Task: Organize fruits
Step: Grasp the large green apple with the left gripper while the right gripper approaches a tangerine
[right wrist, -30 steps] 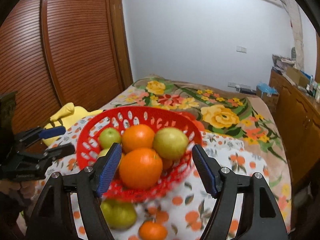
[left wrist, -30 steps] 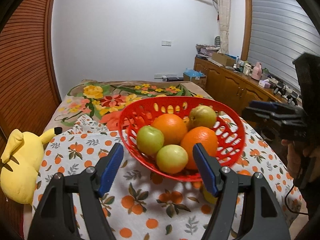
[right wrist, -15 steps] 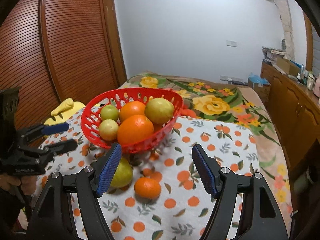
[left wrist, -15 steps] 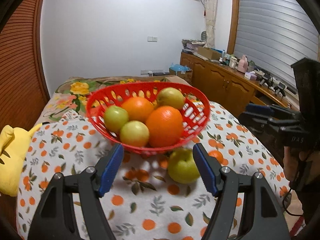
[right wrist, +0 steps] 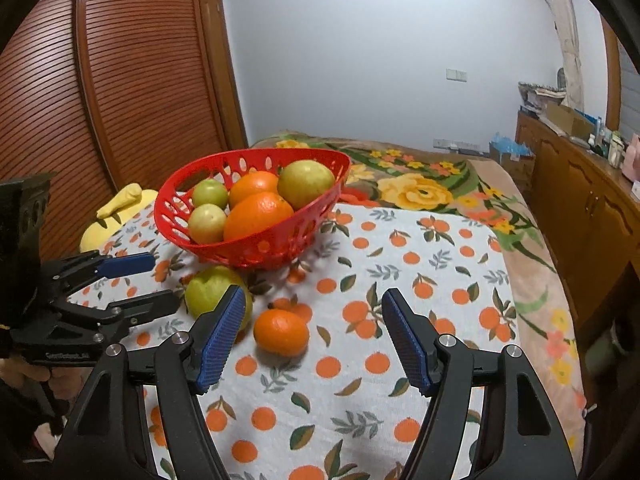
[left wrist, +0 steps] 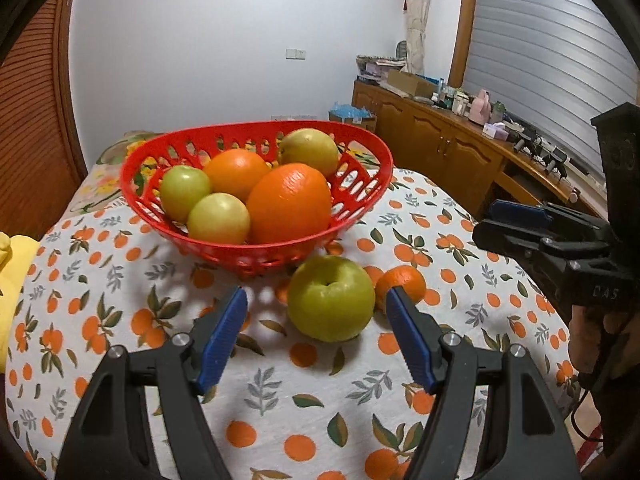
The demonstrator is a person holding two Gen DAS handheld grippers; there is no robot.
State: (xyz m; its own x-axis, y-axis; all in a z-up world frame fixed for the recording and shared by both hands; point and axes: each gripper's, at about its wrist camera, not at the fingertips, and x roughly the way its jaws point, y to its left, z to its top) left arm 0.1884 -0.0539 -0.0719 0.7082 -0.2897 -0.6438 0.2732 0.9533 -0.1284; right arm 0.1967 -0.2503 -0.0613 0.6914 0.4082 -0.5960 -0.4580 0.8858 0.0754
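Note:
A red basket (left wrist: 256, 128) (right wrist: 256, 156) on the orange-print cloth holds two oranges, two small green fruits and a yellow-green one. In front of it a large green apple (left wrist: 330, 298) (right wrist: 208, 292) and a small tangerine (left wrist: 402, 280) (right wrist: 281, 332) lie loose on the cloth. My left gripper (left wrist: 315, 296) is open, low over the cloth, with the apple just beyond its fingertips. My right gripper (right wrist: 313, 294) has its jaws closing slightly; the tangerine lies ahead between the fingers, and neither pad touches it. Each gripper also shows at the edge of the other view.
A yellow plush toy (right wrist: 116, 208) lies left of the basket. A floral blanket (right wrist: 420, 184) covers the bed beyond the cloth (left wrist: 280, 400). A wooden sideboard (left wrist: 440, 148) with clutter runs along the right; slatted wooden doors (right wrist: 132, 92) stand at the left.
Both grippers have drawn back from the basket and sunk toward the cloth. The basket now sits farther off, and the loose apple and tangerine have come into view in front of it.

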